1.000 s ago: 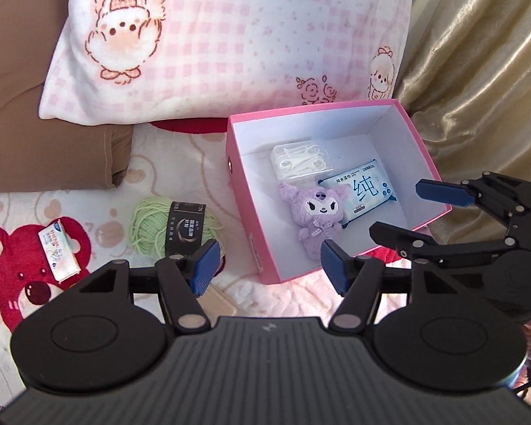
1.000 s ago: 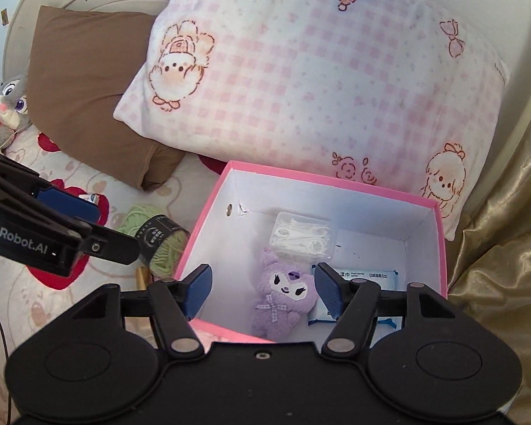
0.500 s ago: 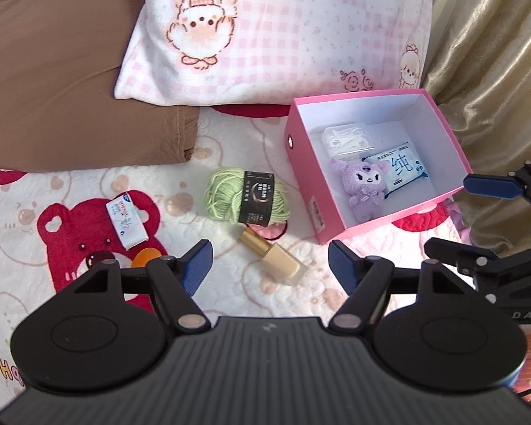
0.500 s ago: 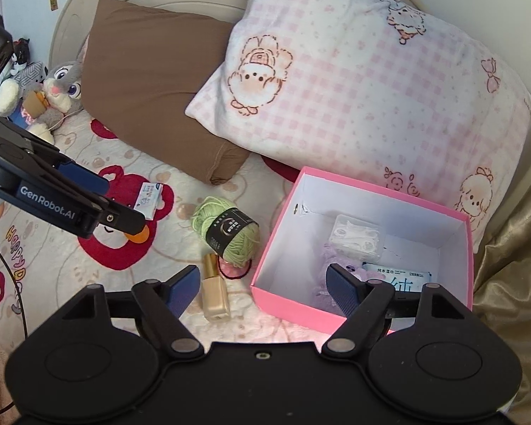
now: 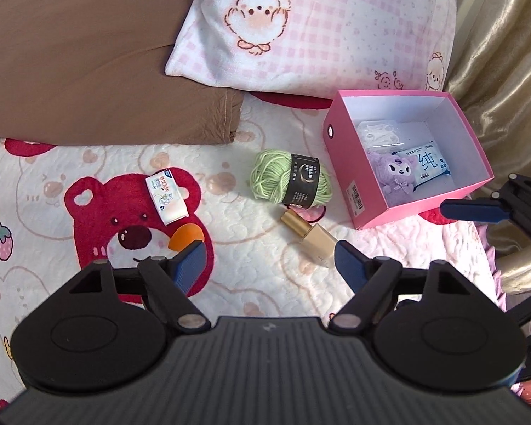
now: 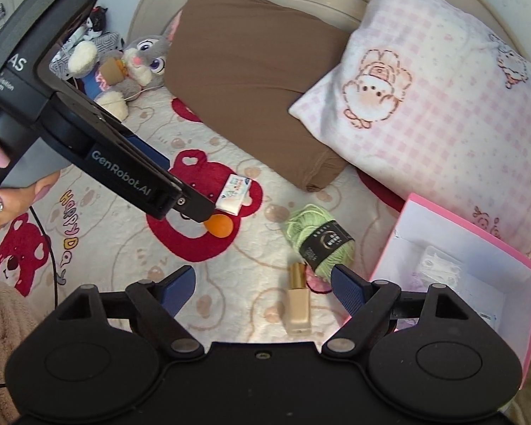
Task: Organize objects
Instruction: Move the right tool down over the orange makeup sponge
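Observation:
A pink box (image 5: 364,191) (image 6: 513,251) on the bedspread holds a purple plush (image 5: 394,173), a wipes pack (image 5: 424,164) and a clear plastic case (image 5: 378,132). Left of it lie green yarn (image 5: 288,180) (image 6: 318,237), a gold bottle (image 5: 311,237) (image 6: 298,304), an orange ball (image 5: 186,237) (image 6: 219,225) and a small white packet (image 5: 166,194) (image 6: 234,193). My left gripper (image 5: 269,260) hangs above the spread, jaws opening, nothing between them. My right gripper (image 6: 262,283) is over the bottle, jaws opening and empty.
A brown pillow (image 5: 88,53) and a pink checked pillow (image 5: 318,24) lie at the back. A grey rabbit plush (image 6: 138,60) sits far left. A gold curtain (image 5: 506,53) hangs right of the box. A person's hand (image 6: 3,191) holds the left gripper.
Both grippers pulled back and away from the box toward the left, bringing the yarn, bottle, ball and packet into view. Both sets of jaws spread wider.

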Motion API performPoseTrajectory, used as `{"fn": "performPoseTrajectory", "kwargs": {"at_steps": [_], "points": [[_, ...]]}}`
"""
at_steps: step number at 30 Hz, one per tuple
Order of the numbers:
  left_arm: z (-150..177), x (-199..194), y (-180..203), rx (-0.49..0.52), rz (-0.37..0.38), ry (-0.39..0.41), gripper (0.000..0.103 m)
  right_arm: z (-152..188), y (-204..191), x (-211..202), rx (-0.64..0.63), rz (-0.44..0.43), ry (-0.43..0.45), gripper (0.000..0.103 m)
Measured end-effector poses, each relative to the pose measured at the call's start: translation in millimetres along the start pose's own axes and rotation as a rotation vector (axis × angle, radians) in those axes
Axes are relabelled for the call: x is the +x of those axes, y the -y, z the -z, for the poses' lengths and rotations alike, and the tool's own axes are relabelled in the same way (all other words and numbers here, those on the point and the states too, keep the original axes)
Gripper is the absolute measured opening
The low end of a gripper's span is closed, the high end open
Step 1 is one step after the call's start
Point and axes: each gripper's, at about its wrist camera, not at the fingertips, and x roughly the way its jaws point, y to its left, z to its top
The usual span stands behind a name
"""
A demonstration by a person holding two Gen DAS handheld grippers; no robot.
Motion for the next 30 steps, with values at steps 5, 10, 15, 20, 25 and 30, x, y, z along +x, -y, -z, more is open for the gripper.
{"fn": "performPoseTrajectory", "kwargs": {"at_steps": [5, 10, 15, 20, 25, 30], "points": [[11.0, 12.9, -18.4, -0.001, -0.013, 0.006, 0.080, -2.1, -15.2, 24.5, -0.018, -0.037, 0.015, 0.087], [17.3, 30.9, -39.8, -0.036, 0.005, 0.046, 0.080, -8.3, -30.0, 49.8, -0.057, -0.039, 0.043, 0.087], [22.9, 50.0, -64.8, -0.107, -0.003, 0.096, 0.081, -13.1, -41.3, 83.2, -0.062, -0.070, 0.038, 0.087], [32.7, 64.2, -81.6, -0.137, 0.008, 0.108, 0.081, -4.8, -51.8, 119.4, -0.071, -0.103, 0.097, 0.087], [41.6, 80.0, -95.1, -0.158, 0.003, 0.128, 0.081, 5.6, -64.2, 156.7, -0.089, -0.088, 0.094, 0.087], [48.0, 107.5, -105.3, -0.151, -0.022, 0.090, 0.081, 12.8, -77.1, 188.1, -0.122, -0.018, 0.131, 0.087]]}}
